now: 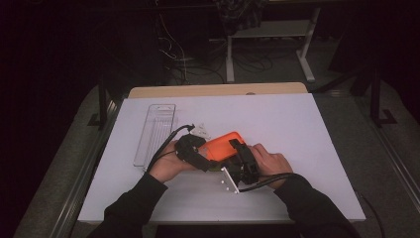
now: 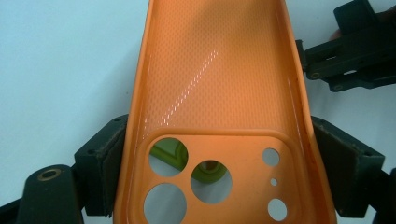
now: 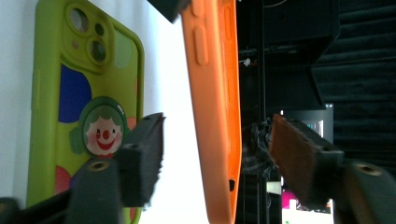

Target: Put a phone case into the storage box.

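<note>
An orange phone case [image 1: 224,144] is held off the table between both hands. My left gripper [image 2: 217,154] is shut on its camera end, with a pad pressing each long side. In the high view the left gripper [image 1: 208,157] comes in from the left. My right gripper [image 3: 217,140] is open, and its jaws straddle the orange case [image 3: 215,107] edge-on with a gap on each side. In the high view the right gripper [image 1: 237,151] sits at the case's right. A green phone case with a clown picture [image 3: 84,116] lies flat on the white table below, and shows through the camera holes [image 2: 166,156].
A clear plastic tray [image 1: 156,130] lies on the white table sheet [image 1: 277,119] to the left of the hands. A small white piece [image 1: 201,130] sits just behind the left gripper. Beyond the table's far edge are desk legs and cables on a dark floor.
</note>
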The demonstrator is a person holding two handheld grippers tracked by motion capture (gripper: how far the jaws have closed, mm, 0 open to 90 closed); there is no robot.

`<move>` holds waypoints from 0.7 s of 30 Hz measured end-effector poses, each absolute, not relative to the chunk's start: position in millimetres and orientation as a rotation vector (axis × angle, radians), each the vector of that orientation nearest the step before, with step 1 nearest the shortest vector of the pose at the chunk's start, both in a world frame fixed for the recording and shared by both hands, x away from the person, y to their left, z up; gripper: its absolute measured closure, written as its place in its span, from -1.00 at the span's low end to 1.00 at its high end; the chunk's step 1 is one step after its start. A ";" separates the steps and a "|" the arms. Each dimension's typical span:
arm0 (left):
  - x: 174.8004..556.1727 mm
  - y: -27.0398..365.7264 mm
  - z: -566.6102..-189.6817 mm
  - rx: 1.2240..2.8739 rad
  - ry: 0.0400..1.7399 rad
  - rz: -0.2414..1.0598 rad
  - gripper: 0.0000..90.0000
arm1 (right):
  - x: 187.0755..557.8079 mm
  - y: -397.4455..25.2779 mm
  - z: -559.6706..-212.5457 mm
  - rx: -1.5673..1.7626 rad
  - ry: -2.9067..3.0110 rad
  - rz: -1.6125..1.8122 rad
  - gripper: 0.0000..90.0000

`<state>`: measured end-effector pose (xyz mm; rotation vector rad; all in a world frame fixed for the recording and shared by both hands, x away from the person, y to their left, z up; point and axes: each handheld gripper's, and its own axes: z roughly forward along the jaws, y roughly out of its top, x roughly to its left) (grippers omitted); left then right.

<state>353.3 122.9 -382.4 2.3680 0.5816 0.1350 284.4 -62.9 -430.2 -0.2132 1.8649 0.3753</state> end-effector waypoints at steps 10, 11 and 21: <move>353.2 123.5 -382.5 2.367 0.580 0.137 -0.65 | 283.4 -60.1 -436.5 -0.257 1.822 0.367 0.10; 353.3 123.4 -382.6 2.368 0.580 0.138 -0.65 | 282.9 -59.9 -436.8 -0.256 1.819 0.371 0.12; 352.3 121.7 -383.4 2.375 0.576 0.130 -0.65 | 281.8 -60.5 -436.9 -0.277 1.808 0.358 0.44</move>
